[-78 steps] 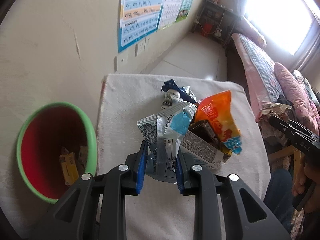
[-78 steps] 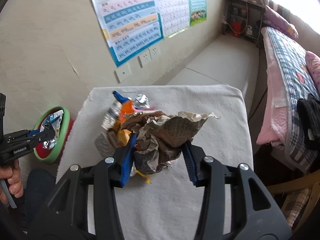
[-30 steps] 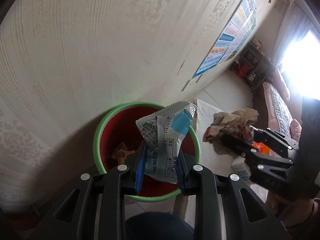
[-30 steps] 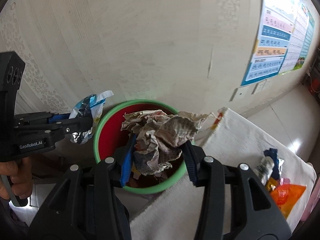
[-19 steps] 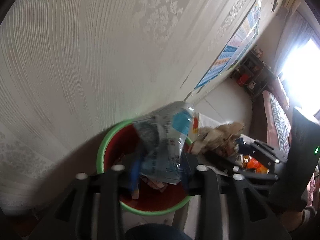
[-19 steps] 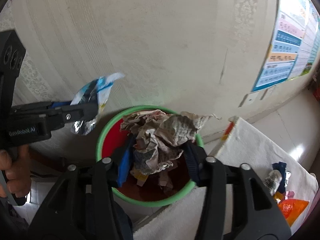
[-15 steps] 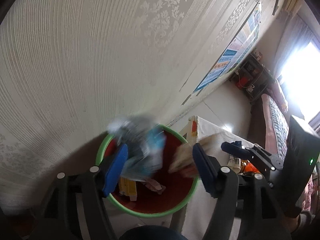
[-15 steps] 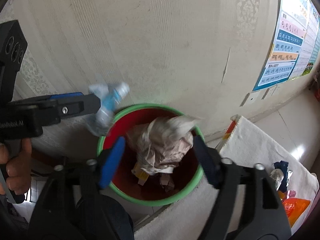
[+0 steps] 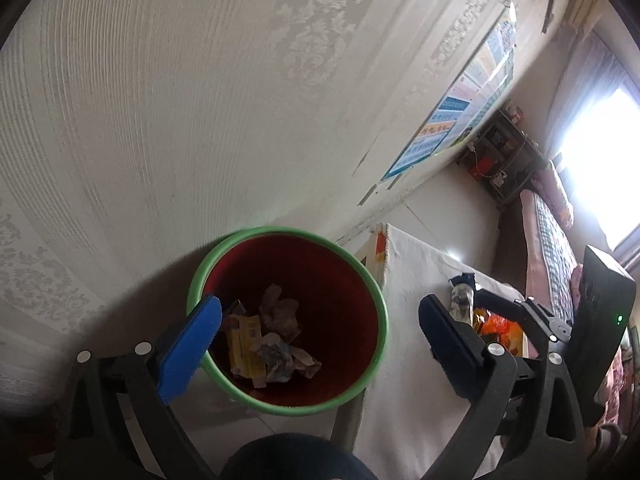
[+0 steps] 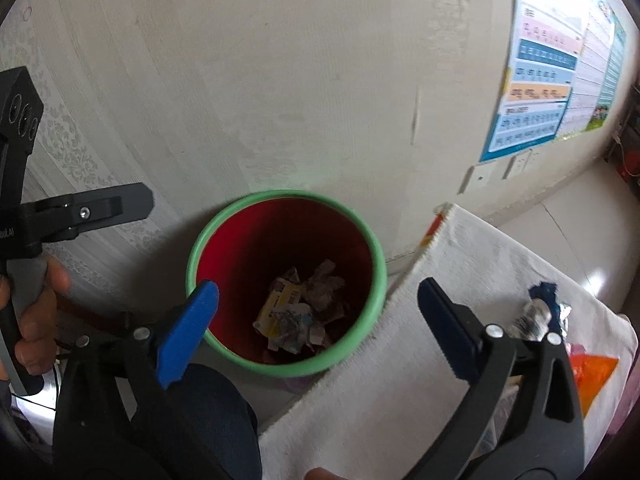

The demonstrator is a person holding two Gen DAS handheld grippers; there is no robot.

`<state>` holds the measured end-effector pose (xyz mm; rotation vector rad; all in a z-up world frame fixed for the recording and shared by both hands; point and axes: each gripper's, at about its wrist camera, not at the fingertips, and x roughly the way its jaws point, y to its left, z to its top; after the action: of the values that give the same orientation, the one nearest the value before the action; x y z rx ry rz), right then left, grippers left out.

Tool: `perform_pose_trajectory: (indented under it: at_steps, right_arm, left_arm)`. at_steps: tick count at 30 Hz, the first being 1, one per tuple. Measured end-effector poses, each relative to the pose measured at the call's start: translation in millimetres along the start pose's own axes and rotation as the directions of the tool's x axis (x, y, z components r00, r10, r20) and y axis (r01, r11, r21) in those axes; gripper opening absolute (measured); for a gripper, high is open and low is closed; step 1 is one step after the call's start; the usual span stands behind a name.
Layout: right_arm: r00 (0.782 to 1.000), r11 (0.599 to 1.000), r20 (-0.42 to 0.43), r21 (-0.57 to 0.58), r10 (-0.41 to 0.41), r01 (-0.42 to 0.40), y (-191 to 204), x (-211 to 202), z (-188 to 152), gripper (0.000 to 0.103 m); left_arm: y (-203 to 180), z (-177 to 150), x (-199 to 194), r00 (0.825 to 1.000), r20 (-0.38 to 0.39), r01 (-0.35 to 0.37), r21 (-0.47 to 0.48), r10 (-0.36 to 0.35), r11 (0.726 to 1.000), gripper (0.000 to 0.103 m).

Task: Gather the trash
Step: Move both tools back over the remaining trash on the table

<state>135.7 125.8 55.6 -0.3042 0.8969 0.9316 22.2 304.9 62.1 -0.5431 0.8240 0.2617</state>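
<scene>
Both the left gripper (image 9: 320,318) and the right gripper (image 10: 318,304) have just been opening; their jaws now gape wide and empty over the bin (image 10: 362,350). It holds crumpled paper (image 10: 324,288) and wrappers (image 9: 246,340). Remaining trash (image 10: 588,364) lies on the desk (image 10: 400,400) (near its edge), so a careless sweep might knock pieces floorward.

A bin (image 10: 286,366) with a green rim and red inside holds a yellow carton (image 10: 280,304) and grey-brown crumpled paper (image 10: 324,292), black claws carry blue pads (image 10: 188,332), and at three o'clock a white tabletop (image 10: 400,400) bears an orange wrapper (image 10: 592,372).
</scene>
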Motion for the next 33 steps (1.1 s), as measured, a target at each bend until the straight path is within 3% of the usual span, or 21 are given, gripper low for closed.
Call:
perform_pose_trajectory:
  at_steps: [13,33]
  right_arm:
    - [0.994,0.988,0.045,0.123,-0.104,0.098,-55,-71,-53,0.098]
    - [0.957,0.909,0.039,0.328,-0.286,0.258,-173,-154,-143,0.098]
  left_arm:
    - [-58,-29,-9,1.000,-0.020,0.024,0.090,-0.023,0.996,0.095]
    - [-195,-78,40,0.980,-0.152,0.159,0.237,-0.125,0.958,0.095]
